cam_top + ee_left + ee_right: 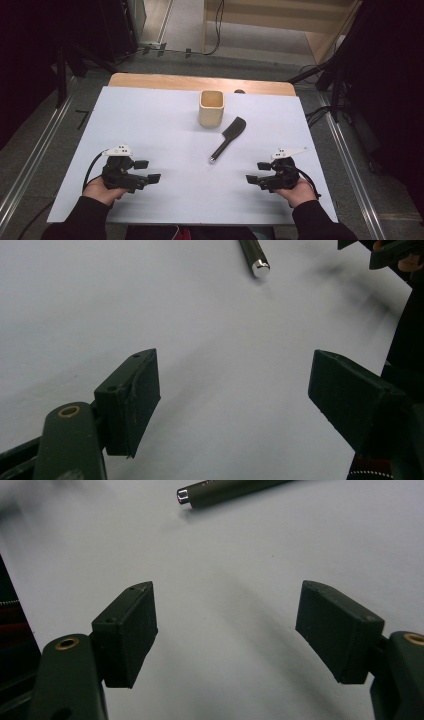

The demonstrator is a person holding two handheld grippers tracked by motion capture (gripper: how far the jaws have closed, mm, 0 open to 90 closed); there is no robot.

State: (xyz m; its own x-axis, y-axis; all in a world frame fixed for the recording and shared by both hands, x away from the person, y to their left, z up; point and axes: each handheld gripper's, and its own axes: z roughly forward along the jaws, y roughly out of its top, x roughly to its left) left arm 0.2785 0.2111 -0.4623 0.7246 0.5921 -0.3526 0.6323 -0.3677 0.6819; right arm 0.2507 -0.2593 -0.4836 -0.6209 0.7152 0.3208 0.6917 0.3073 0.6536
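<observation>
your left tool point(148, 170) and right tool point(256, 172) gape empty over the matte white tabletop point(150, 120); between them lies a slim black spatula point(228, 138), beside a squarish wooden cup point(211, 107).

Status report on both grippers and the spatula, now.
Left gripper and right gripper open, empty, low over the white sheet. Black spatula lies flat between them, untouched, beside the beige cup. Nothing in the way.

You'll find no readable text here: the small dark marks on the grey three-cornered plates point(119, 149) are too blurred to read
</observation>
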